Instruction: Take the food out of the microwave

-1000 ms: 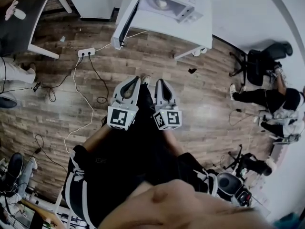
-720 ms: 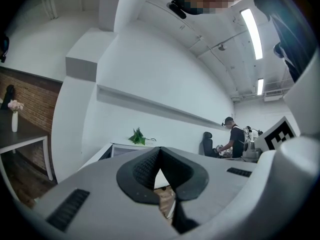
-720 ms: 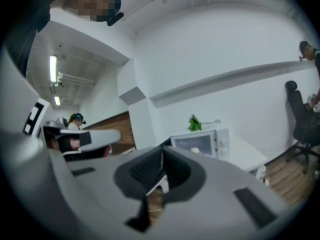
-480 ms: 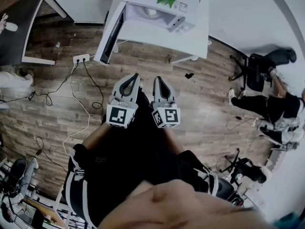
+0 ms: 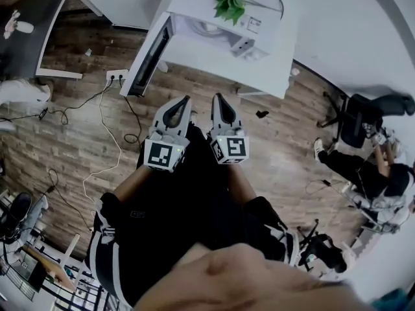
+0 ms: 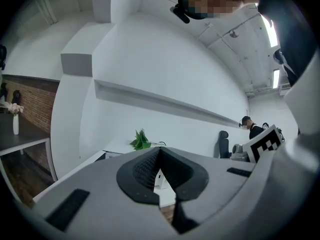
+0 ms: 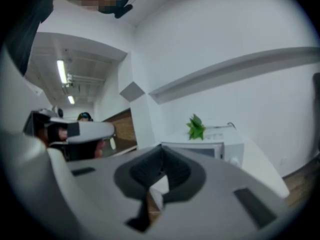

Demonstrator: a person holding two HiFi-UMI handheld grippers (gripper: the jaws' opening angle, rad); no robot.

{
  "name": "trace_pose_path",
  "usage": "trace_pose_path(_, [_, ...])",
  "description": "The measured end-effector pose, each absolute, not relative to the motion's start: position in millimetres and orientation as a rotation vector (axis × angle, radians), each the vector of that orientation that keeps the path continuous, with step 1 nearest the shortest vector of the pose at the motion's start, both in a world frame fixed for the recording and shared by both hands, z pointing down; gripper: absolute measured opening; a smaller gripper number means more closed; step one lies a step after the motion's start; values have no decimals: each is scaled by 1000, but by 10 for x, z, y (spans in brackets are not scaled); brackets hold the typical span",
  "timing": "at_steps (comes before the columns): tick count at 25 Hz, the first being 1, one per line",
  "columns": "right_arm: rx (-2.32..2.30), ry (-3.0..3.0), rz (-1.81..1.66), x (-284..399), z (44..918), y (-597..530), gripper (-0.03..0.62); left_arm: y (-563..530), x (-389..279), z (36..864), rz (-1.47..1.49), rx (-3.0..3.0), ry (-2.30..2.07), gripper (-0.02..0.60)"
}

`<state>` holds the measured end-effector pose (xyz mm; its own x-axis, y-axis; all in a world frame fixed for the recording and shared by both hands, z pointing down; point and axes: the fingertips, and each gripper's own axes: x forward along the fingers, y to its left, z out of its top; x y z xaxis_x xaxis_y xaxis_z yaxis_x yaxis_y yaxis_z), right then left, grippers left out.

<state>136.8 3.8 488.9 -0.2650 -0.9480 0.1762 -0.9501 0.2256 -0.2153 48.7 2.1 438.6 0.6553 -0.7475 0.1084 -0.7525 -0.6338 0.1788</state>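
A white microwave stands on a white table ahead, its door swung wide open to the left. A green plant sits on top of it. The cavity looks bright and I cannot make out the food inside. Both grippers are held side by side at waist height, pointing at the table and short of it. The left gripper and the right gripper are both shut and empty. The right gripper view shows the microwave and plant beyond the closed jaws.
A power strip and loose cables lie on the wooden floor at the left. Office chairs and a seated person are at the right. A dark desk stands at the far left.
The table and microwave have drawn closer and sit lower and larger in the head view. Both grippers stay shut, side by side, carried forward together.
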Motion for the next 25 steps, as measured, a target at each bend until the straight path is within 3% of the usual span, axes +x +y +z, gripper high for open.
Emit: trace_pose_path(25, [1751, -2414, 491, 1181, 5253, -1335, 36, -1221, 410, 4383, 3, 2675, -1191, 31])
